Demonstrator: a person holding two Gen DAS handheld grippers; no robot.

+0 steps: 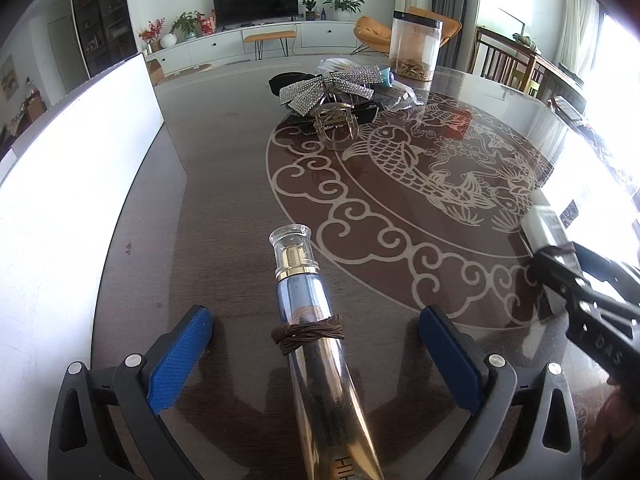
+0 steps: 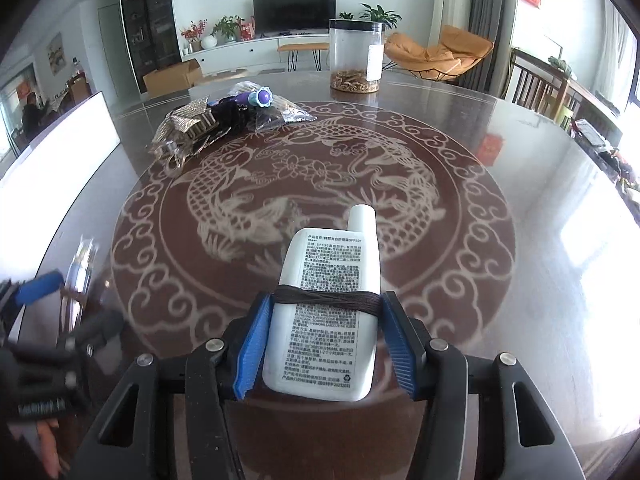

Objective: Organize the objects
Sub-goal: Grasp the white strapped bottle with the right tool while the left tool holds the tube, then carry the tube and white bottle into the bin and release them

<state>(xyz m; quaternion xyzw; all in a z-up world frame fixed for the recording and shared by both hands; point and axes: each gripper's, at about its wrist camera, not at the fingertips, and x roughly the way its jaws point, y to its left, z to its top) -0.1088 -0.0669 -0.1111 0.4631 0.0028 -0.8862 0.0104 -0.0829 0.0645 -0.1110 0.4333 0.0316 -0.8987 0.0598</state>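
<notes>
In the left wrist view a gold-and-blue cosmetic tube with a clear cap and a brown hair tie around it lies on the table between the wide-open blue pads of my left gripper, touching neither. In the right wrist view my right gripper is shut on a white sunscreen bottle with a dark hair tie wrapped around it. The right gripper also shows in the left wrist view, and the left one, blurred, in the right wrist view.
A pile of hair accessories lies at the far side: a rhinestone bow, a claw clip, a purple-blue item. A clear jar stands behind. A white box sits at the left on the patterned table.
</notes>
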